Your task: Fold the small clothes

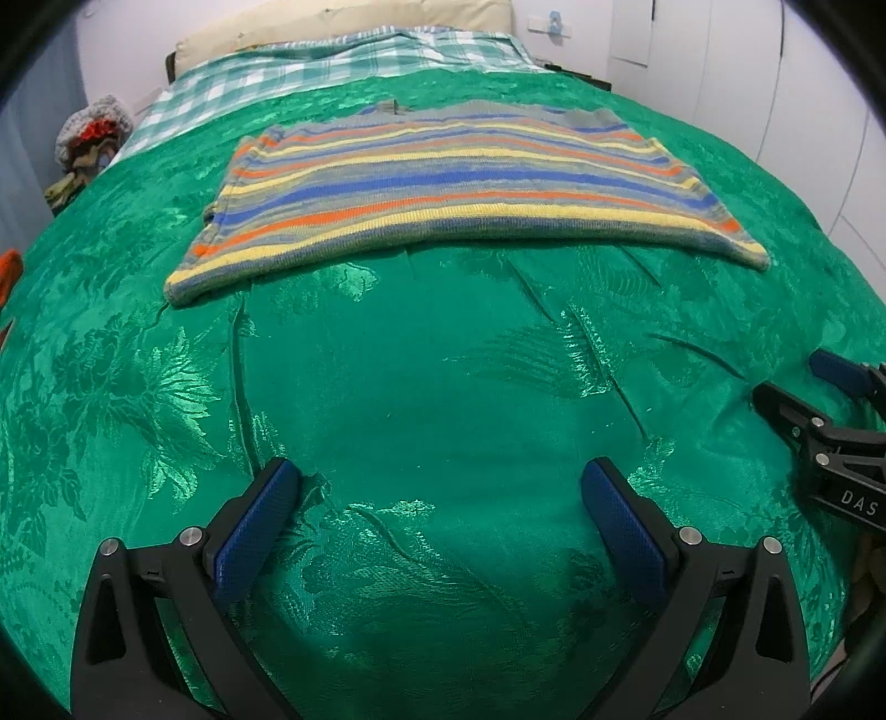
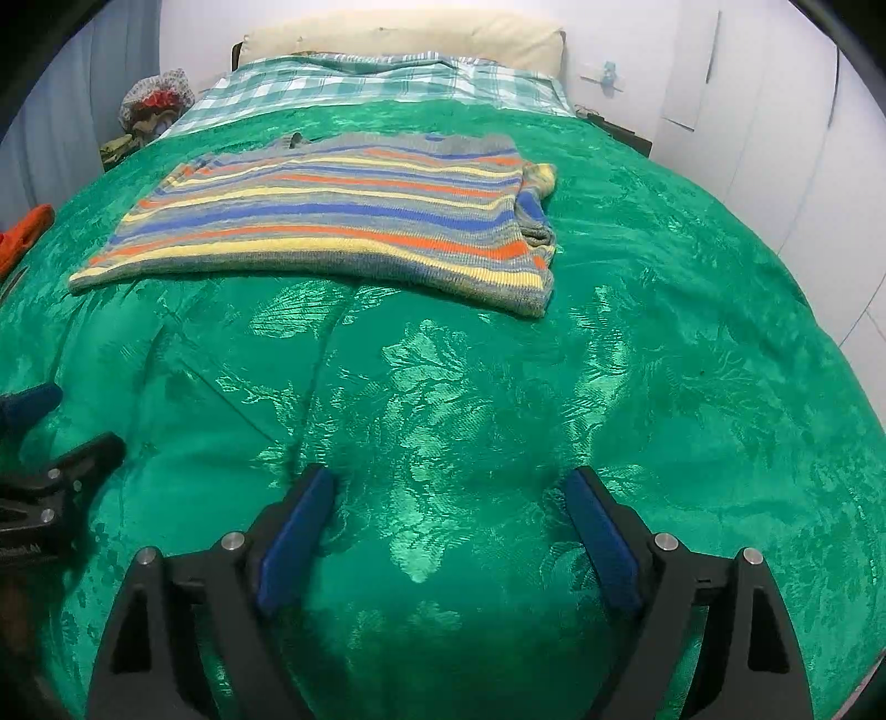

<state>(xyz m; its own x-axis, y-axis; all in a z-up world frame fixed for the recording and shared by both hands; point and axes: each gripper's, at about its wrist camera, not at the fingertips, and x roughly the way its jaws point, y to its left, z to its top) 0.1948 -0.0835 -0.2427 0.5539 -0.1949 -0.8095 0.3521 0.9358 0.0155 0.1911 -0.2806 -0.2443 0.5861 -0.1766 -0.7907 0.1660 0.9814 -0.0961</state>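
Note:
A small striped knit top (image 1: 459, 194), in grey, yellow, orange and blue bands, lies flat and folded on the green bedspread (image 1: 432, 399). It also shows in the right wrist view (image 2: 343, 221), with a bunched sleeve at its right edge. My left gripper (image 1: 440, 487) is open and empty, low over the bedspread, well short of the top's near hem. My right gripper (image 2: 448, 498) is open and empty too, at the same distance. Each gripper shows at the side of the other's view: the right gripper (image 1: 819, 399), the left gripper (image 2: 50, 437).
A checked green and white sheet (image 1: 332, 61) and a cream pillow (image 1: 343, 22) lie at the head of the bed. An orange cloth (image 2: 25, 232) lies at the left edge. A pile of things (image 1: 91, 138) stands beside the bed's far left. White walls surround it.

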